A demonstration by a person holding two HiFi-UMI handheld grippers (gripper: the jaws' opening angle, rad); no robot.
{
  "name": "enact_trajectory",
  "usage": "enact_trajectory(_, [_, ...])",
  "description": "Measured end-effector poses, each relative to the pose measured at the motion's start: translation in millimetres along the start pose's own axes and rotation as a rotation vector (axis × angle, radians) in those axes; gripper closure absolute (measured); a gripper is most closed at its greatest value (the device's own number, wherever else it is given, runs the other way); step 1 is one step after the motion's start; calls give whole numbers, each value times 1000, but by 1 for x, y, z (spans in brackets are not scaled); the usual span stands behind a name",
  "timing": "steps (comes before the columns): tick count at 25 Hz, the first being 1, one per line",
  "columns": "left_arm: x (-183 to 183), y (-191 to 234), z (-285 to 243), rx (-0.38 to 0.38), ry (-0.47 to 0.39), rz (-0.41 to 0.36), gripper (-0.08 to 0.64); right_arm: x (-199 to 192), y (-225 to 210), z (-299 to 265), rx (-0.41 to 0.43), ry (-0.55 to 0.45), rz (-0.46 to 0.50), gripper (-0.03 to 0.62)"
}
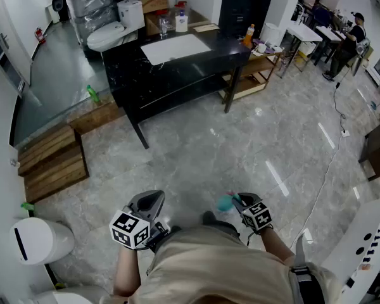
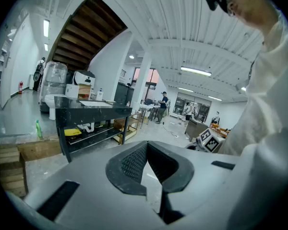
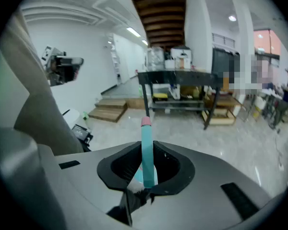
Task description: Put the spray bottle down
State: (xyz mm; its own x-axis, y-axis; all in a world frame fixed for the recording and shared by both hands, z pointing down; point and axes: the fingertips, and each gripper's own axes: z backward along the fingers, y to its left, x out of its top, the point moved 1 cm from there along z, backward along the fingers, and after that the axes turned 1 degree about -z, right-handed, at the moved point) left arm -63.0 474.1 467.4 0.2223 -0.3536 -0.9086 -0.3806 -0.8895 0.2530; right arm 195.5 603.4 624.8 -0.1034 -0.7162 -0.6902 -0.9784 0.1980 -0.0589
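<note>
Nearest, at the person's waist, the right gripper is clamped on the spray bottle. Its jaws press a slim teal part from both sides, and the pink-tipped end sticks out ahead of them. In the head view the bottle shows only as a teal shape just left of that gripper, held in the air over the floor.

The left gripper is held level with it, to the left. Its jaws are drawn together at the tips, with nothing between them.

Assessment: the bottle has not yet been set down. The only suitable surface in view is the black table, well apart at the far side, with grey floor between.

Recommendations:
- The grip is on a narrow section, so the bottle may pivot. It should be carried level and without jerks.
- The base should go on a bare black part of the tabletop, beside the white sheet and away from the edge.
- The jaws should part only once the base rests flat.
- The gripper should then draw straight back, so the bottle is not tipped.
</note>
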Motion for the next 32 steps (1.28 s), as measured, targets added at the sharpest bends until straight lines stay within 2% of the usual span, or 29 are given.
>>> enact_trajectory(4, [8, 11, -6, -4, -28, 10, 549, 111, 41, 22, 104, -252, 165, 511])
enact_trajectory(6, [9, 13, -7, 8, -30, 17, 549, 145, 62, 32, 160, -326, 227, 511])
enact_trajectory(9, [12, 12, -7, 18, -39, 16, 549, 176, 86, 45, 225, -394, 297, 510])
enact_trajectory(12, [12, 12, -5, 32, -39, 19, 549, 191, 95, 52, 260, -445, 323, 511])
enact_trajectory(17, [16, 11, -4, 68, -31, 23, 549, 203, 93, 51, 305, -464, 323, 515])
enact_trajectory(29, [37, -7, -37, 122, -18, -7, 549, 227, 60, 60, 434, -555, 289, 520])
enact_trajectory(32, [42, -9, -49, 142, -20, -12, 549, 233, 49, 61, 493, -584, 270, 520])
